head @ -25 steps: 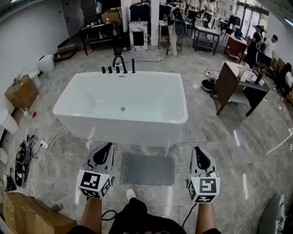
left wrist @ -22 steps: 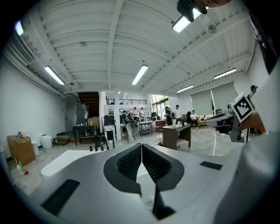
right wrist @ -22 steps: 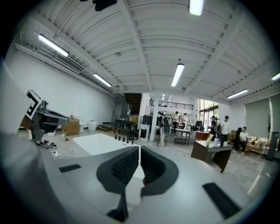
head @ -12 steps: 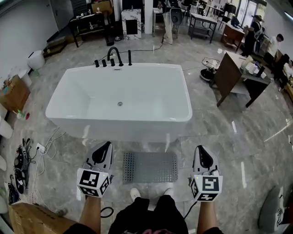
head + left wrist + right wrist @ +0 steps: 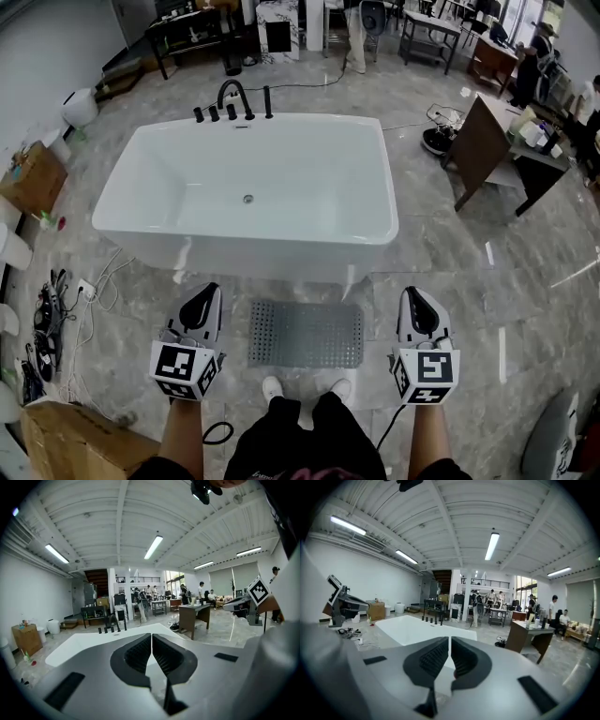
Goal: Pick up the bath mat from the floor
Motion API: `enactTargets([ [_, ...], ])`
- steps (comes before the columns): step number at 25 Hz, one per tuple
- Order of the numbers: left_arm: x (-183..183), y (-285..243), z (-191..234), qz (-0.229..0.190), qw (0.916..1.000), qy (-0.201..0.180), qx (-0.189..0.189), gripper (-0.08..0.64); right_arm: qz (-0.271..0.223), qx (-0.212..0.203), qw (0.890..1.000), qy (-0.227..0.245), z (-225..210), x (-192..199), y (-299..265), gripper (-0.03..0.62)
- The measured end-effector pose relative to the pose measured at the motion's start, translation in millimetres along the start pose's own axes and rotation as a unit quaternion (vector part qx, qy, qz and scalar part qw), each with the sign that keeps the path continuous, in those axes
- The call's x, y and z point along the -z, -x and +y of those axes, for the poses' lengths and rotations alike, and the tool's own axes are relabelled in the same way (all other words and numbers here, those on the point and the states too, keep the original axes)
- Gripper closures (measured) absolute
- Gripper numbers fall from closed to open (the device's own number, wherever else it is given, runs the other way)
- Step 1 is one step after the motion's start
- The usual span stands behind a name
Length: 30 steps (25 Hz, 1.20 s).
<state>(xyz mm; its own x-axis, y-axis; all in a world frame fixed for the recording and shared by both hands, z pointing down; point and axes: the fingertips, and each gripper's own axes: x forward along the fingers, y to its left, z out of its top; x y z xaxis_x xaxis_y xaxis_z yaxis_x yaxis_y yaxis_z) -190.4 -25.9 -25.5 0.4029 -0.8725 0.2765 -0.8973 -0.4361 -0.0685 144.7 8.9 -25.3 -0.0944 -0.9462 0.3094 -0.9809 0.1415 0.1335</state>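
Beside the bathtub [image 5: 248,192], the bath mat [image 5: 306,334] lies lengthwise.

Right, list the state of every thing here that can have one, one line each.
bath mat, flat on the floor in front of the tub, not picked up
bathtub, empty, no water in it
faucet, no water running
left gripper, shut, nothing between its jaws
right gripper, shut, nothing between its jaws
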Motion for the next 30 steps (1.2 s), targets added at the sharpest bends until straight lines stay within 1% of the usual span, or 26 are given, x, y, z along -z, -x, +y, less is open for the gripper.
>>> enactTargets([
  [5,21.0,-17.5,0.0,0.027,0.9996,-0.004,-0.005,0.549,0.027,-0.002,1.0,-0.004,-10.9,26.2,-13.6,0.569],
  [8,39.7,-28.3,-1.2,0.042,0.9991,-0.002,0.0,0.549,0.043,-0.002,0.999,-0.004,-15.1,44.8,-23.1,0.569],
  [11,64.2,-41.9,-3.4,0.058,0.9983,0.002,0.002,0.549,0.059,-0.004,0.998,-0.006,-19.2,67.5,-36.5,0.569],
  [14,96.7,-58.6,-3.1,0.077,0.997,0.01,0.004,0.549,0.075,-0.008,0.997,-0.005,-19.5,94.9,-52.8,0.569],
  [18,154.0,-72.7,-2.6,0.102,0.9945,0.025,0.009,0.549,0.093,-0.016,0.995,-0.016,-12.2,141.6,-69.5,0.569],
  [22,216.9,-91.4,1.3,0.125,0.9917,0.03,0.008,0.549,0.114,-0.028,0.993,-0.018,-3.4,198.6,-93.1,0.569],
  [27,306.9,-116.0,5.7,0.149,0.9883,0.031,0.004,0.548,0.144,-0.037,0.989,-0.015,10.5,287.7,-124.0,0.568],
  [30,370.7,-134.3,9.1,0.168,0.9851,0.035,0.007,0.548,0.166,-0.042,0.985,-0.023,19.1,348.7,-145.4,0.568],
])
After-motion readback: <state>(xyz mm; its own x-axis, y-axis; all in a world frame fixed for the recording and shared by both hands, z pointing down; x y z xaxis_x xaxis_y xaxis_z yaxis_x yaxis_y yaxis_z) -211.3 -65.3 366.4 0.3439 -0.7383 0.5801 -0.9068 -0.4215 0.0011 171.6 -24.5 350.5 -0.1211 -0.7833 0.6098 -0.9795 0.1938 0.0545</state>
